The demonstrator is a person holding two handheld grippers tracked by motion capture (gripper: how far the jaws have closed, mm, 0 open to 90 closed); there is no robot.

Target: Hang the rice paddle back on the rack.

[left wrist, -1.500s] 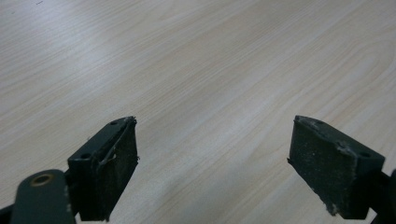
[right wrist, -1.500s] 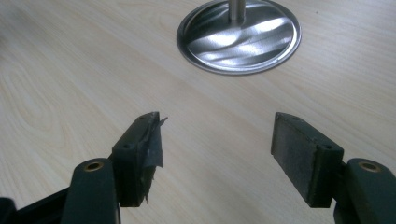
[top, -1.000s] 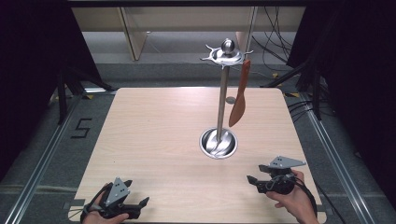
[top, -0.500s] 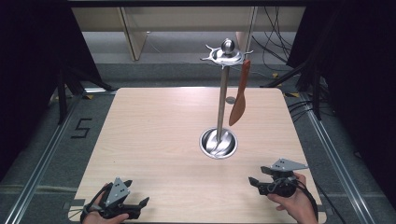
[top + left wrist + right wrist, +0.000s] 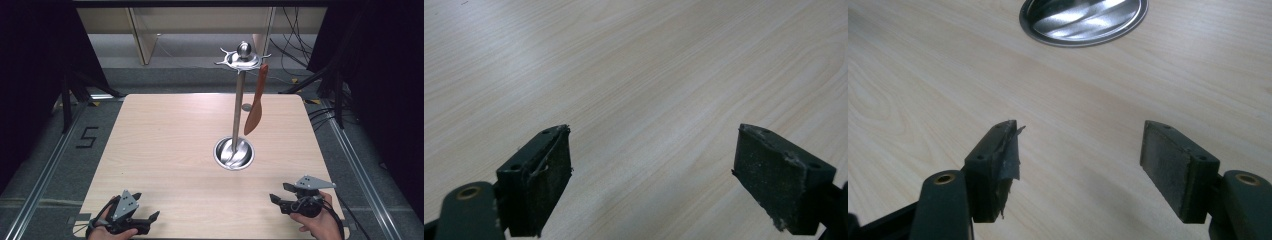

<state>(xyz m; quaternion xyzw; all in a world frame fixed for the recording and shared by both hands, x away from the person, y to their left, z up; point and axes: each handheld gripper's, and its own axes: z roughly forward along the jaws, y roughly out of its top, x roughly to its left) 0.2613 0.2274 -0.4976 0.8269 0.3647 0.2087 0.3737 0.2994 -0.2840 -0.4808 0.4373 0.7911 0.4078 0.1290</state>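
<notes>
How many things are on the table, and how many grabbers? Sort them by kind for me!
Metal stand: 1
Orange spatula hanging from it: 1
Grabbers, left gripper and right gripper, both open: 2
Small round thing behind the stand, too small to tell: 1
Total: 5

1. I see a pale wood bench [image 5: 165,150].
2. On my screen, a steel utensil stand [image 5: 238,100] rises from its round base [image 5: 233,153].
3. An orange spatula [image 5: 255,102] hangs from its top.
</notes>
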